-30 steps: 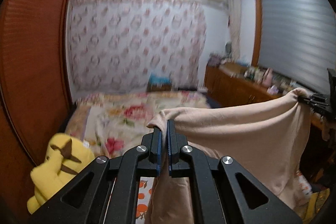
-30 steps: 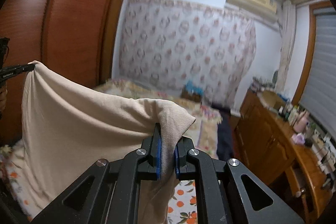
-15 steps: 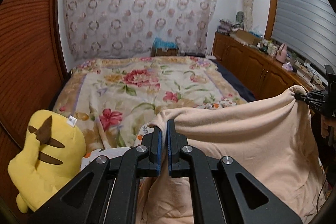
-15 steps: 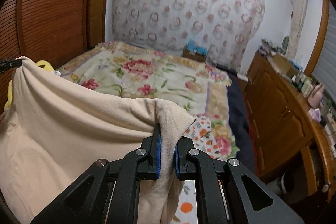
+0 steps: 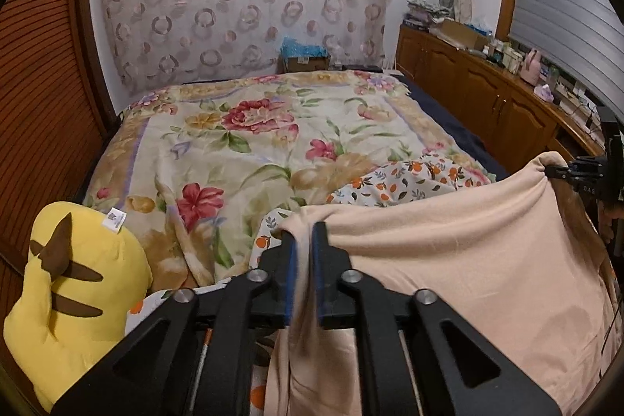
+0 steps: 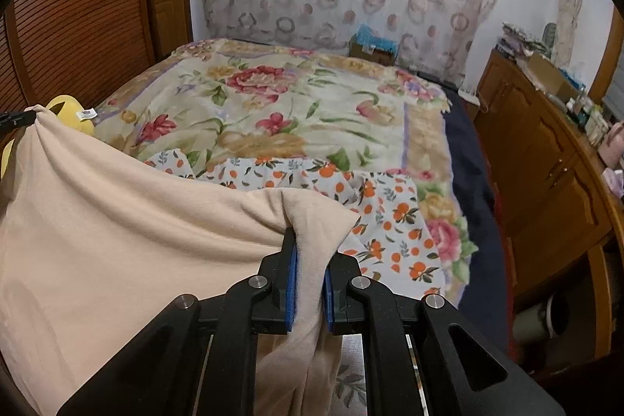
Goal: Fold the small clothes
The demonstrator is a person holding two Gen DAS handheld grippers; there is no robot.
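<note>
Peach garment (image 5: 448, 260) stretched between both grippers over floral bedspread (image 5: 253, 143), long axis running jaw to jaw, body hanging below. Left gripper (image 5: 303, 240) opening, corner fold between pads, blurred. Right gripper (image 6: 310, 252) clamped on opposite corner. Yellow plush toy (image 5: 70, 279) beside left jaws.

A bed (image 5: 460, 131) lies ahead of the fingers, its dark sheet bare along the right edge. A floral blanket (image 5: 249, 143) covers most of it. An orange-print cloth (image 6: 390, 205) lies on the near end, just past the fingertips. A yellow plush (image 5: 74, 283) sits at the bed's near left corner, left of the fingers.
</note>
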